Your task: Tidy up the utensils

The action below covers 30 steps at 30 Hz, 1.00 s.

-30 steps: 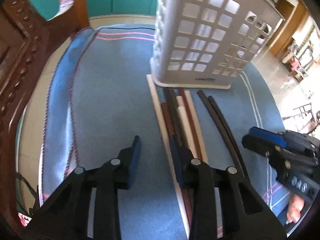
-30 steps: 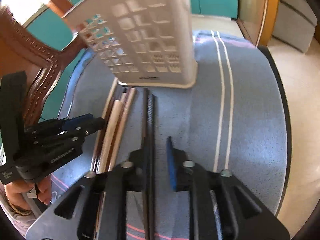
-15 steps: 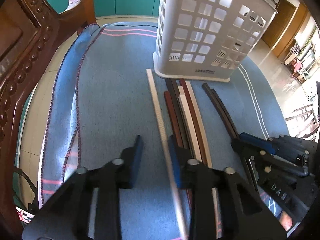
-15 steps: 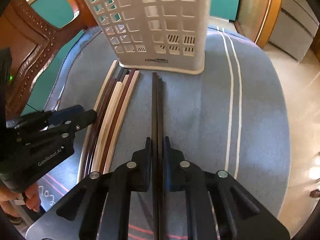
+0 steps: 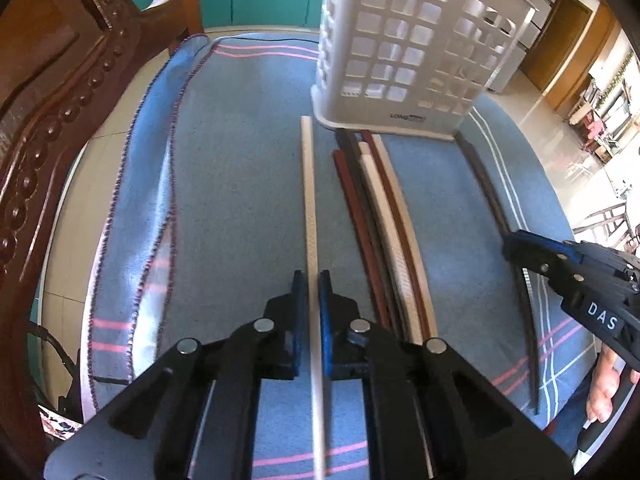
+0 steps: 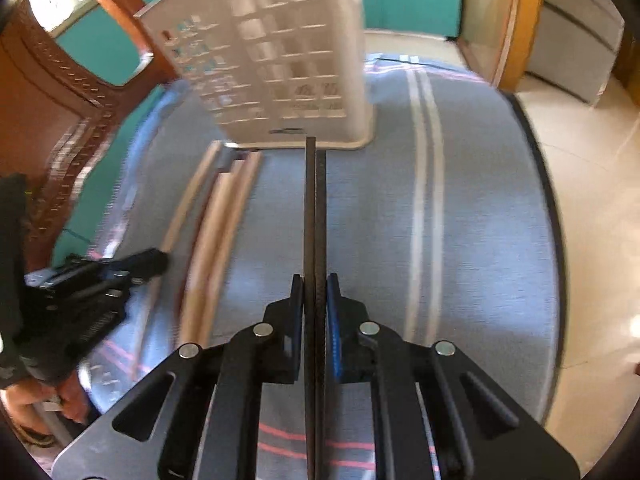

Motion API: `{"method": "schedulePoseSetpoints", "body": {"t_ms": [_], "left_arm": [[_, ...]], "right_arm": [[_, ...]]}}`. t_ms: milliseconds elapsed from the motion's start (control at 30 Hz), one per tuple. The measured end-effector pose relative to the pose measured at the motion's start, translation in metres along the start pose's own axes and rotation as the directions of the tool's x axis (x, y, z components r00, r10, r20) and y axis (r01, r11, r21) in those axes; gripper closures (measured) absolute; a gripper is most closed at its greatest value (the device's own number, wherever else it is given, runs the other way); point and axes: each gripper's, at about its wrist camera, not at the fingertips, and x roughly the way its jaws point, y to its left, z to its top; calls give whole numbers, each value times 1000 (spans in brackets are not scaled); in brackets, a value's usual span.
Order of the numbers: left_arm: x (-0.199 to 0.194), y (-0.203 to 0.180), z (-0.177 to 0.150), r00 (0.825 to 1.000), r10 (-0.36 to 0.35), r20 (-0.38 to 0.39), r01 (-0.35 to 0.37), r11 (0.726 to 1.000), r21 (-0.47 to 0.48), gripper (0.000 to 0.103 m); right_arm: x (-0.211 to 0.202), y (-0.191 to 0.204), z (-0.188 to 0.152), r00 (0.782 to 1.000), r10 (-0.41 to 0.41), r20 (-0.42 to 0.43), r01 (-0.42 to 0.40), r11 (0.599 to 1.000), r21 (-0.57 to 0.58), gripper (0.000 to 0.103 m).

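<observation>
Pinched between the left gripper's (image 5: 314, 280) blue-padded jaws at lower centre is a long white chopstick (image 5: 308, 200), while the right gripper (image 6: 315, 284) clamps a pair of black chopsticks (image 6: 315, 208). Both run up-frame over the blue striped cloth (image 5: 240, 160). Brown and cream chopsticks (image 5: 384, 208) lie beside them, short of the white perforated plastic basket (image 5: 408, 48) at upper centre.

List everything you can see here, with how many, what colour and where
basket: 1, white, upright at the cloth's far end
white chopstick: 1, white, between the left gripper's fingers
black chopsticks: 2, black, side by side between the right gripper's fingers
loose chopsticks: several, brown, cream and dark, bunched on the cloth before the basket
cloth: 1, blue with pink and white stripes, over the table
chair: 1, carved brown wood, left of the table
left gripper: black, blue pads
right gripper: black, blue pads
</observation>
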Motion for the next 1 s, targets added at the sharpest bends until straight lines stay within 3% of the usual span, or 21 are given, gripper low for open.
{"method": "schedulePoseSetpoints", "body": {"t_ms": [167,267,400,433,633,833,1000], "left_arm": [[-1,6,2,999,45,4,-45,999,-23,92],[-1,-1,1,999,39,13,-39,999,7,70],[1,-15,-1,997,77,24,-79,995,61,66],[1,-16,-1,997,76,24,-78,995,62,67],[3,-15,3,999,36,13,-37,999,33,94],[-2,-8,1,1000,17,18,-17,1000,15,96],[-22,-17,-2,998,-40,57,38,999,37,96]], "right_arm": [[3,-8,-4,1000,-18,-4,18,1000,9,91],[6,-7,-3,1000,-15,-1,15,1000,8,91],[8,-9,-3,1000,-13,1,13,1000,13,91],[6,-6,-5,1000,-11,2,11,1000,12,91],[0,0,-15,1000,-12,3,12,1000,10,91],[0,0,-14,1000,-11,9,11,1000,14,91],[0,0,-14,1000,-10,10,10,1000,13,91]]}}
